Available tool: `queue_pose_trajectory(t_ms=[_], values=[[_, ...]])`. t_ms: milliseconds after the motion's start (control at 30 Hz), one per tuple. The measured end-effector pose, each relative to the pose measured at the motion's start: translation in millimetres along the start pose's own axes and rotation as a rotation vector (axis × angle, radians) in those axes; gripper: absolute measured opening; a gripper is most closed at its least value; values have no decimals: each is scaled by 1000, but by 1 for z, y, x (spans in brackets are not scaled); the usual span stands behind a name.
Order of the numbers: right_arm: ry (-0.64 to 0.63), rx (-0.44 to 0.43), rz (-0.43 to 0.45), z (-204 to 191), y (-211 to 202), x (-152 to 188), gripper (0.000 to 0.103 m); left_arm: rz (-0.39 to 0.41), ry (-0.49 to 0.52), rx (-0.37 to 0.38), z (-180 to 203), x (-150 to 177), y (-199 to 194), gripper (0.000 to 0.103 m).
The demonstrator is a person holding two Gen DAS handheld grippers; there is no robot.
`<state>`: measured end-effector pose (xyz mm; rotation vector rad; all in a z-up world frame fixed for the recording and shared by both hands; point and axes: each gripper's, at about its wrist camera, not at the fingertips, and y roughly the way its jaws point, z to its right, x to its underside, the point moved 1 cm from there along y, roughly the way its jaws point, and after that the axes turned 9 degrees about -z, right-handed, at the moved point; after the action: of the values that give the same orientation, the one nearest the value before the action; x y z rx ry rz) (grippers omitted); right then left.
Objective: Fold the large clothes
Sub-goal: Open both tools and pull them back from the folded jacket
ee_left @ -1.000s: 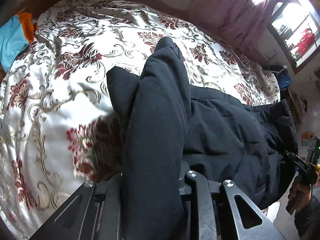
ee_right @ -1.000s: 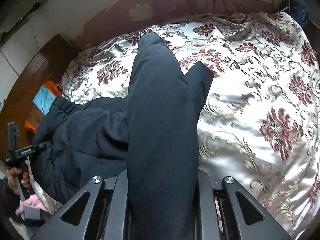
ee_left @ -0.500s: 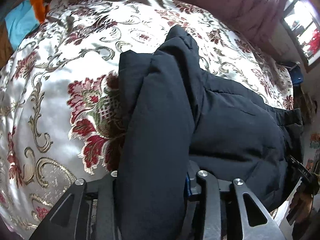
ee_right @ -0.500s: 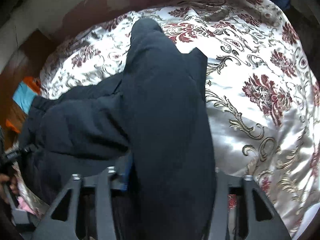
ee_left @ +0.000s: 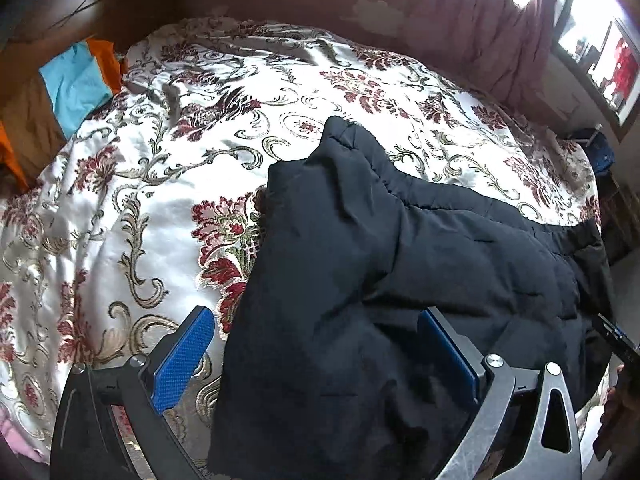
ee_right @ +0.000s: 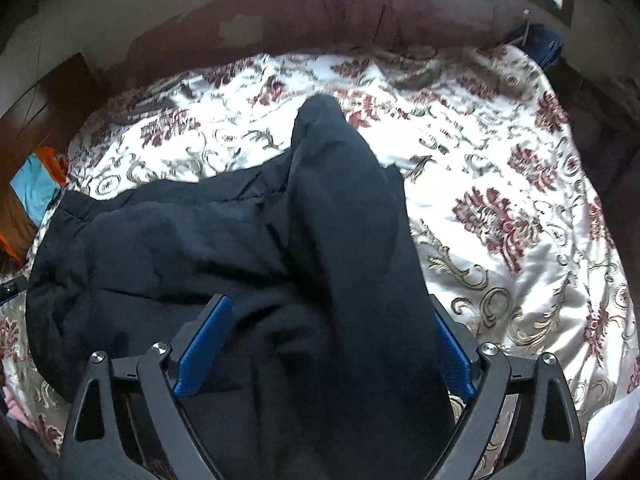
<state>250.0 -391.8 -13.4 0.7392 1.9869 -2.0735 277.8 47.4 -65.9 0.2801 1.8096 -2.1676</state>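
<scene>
A large dark navy padded jacket (ee_left: 400, 264) lies on a bed with a white, red and gold floral cover (ee_left: 160, 184). My left gripper (ee_left: 316, 344) is open, its blue pads wide apart on either side of a sleeve that lies folded along the jacket's left edge. In the right wrist view the jacket (ee_right: 180, 248) spreads to the left, and my right gripper (ee_right: 328, 336) is open with the other sleeve (ee_right: 360, 240) lying loose between its pads. The right gripper's tip shows at the left wrist view's right edge (ee_left: 616, 340).
A blue and orange cloth (ee_left: 76, 80) lies at the bed's far left by a wooden headboard (ee_left: 100, 4). A pink curtain (ee_left: 480, 20) and a window (ee_left: 600, 56) are beyond the bed. A dark blue bag (ee_right: 536, 44) sits at the far right corner.
Both grippers have opened and let go of the sleeves they were shut on. The sleeves have dropped onto the jacket and both grippers have drawn back a little.
</scene>
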Motion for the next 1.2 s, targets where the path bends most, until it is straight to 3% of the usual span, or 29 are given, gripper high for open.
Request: queue_pose_trajectory(t_ms=[267, 300, 533, 800, 1033, 1200], values=[[26, 5, 135, -14, -45, 25, 96, 188, 86, 73, 23, 19, -49, 103], [22, 4, 154, -17, -52, 30, 102, 195, 102, 65, 27, 23, -54, 103], [-25, -43, 253, -42, -99, 63, 102, 212, 172, 39, 47, 57, -80, 103], [-119, -52, 305, -70, -146, 103, 102, 248, 258, -36, 64, 106, -106, 103], [-67, -73, 327, -77, -177, 143, 102, 263, 253, -21, 64, 144, -129, 103], [-60, -71, 323, -77, -190, 173, 102, 315, 226, -19, 53, 174, -148, 103]])
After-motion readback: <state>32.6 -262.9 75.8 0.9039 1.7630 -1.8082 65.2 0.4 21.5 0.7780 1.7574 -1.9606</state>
